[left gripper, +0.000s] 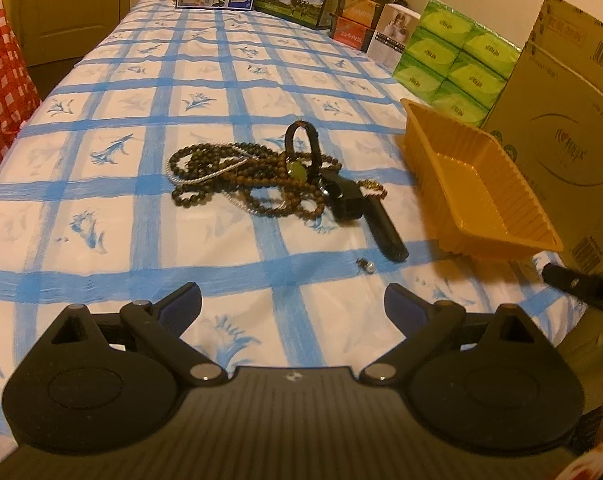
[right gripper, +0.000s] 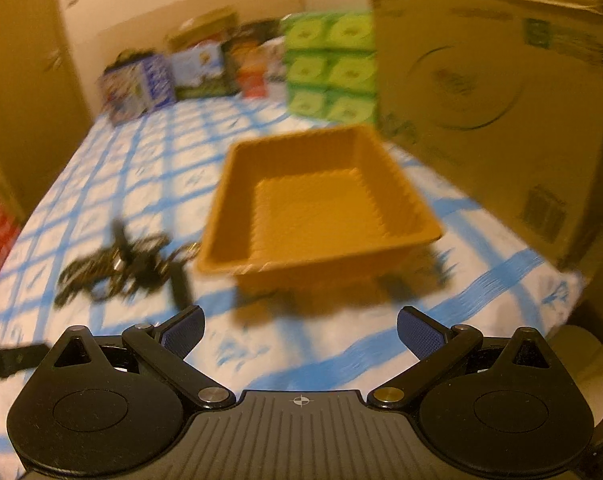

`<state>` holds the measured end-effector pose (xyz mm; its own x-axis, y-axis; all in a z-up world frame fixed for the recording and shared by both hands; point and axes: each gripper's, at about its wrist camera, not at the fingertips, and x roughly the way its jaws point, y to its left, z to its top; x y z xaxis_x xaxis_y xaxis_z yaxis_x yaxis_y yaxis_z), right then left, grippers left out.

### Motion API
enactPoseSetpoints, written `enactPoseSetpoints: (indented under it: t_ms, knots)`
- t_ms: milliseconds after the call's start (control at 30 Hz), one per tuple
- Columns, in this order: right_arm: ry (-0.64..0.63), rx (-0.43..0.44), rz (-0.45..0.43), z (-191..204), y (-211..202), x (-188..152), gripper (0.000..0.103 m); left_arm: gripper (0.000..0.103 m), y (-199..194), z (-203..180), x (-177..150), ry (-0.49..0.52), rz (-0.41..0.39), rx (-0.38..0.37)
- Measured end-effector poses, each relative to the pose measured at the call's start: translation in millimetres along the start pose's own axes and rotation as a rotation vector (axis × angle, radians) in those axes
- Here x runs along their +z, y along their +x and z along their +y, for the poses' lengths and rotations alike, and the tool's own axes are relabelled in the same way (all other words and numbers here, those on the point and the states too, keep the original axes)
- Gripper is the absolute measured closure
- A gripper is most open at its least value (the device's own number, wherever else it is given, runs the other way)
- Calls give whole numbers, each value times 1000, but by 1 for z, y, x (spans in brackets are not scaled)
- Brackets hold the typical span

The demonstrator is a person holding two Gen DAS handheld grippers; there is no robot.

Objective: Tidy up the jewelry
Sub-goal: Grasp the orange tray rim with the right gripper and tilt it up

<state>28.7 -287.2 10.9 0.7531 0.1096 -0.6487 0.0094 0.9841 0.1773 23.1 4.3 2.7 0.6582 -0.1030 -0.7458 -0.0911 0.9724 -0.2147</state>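
Tangled brown bead necklaces [left gripper: 245, 178] with black watch [left gripper: 343, 196] lay on blue-checked tabletop [left gripper: 141, 208] left of empty ribbed orange plastic tray [left gripper: 477, 188], left hand-held gripper [left gripper: 292, 308] and right hand-held gripper [right gripper: 300, 330] both spread wide, holding nothing.

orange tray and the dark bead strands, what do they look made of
Orange tray: probably thin moulded plastic, slightly glossy, judging by its ribbed, corrugated walls. Bead strands: small round brown beads with a dull sheen, possibly wood or stone; the views cannot settle which.

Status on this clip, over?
Left gripper open, right gripper open, both empty. Bead pile tangled beside empty tray. Nothing blocking.
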Motion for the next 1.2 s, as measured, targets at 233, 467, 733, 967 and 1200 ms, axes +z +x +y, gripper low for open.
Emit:
enactPoseSetpoints:
  t_ms: [233, 467, 733, 967, 1200]
  knots:
    - [116, -50, -148, -48, 14, 32, 19, 6, 16, -3, 10, -28, -28, -59]
    - [268, -43, -165, -96, 60, 44, 41, 6, 31, -5, 12, -24, -36, -82]
    - [382, -9, -152, -123, 96, 37, 65, 7, 48, -4, 9, -41, -43, -102]
    - [439, 18, -137, -127, 109, 31, 77, 8, 56, -5, 8, -36, -30, -115]
    - [448, 30, -134, -125, 111, 31, 90, 8, 57, -9, 6, -17, -27, -112]
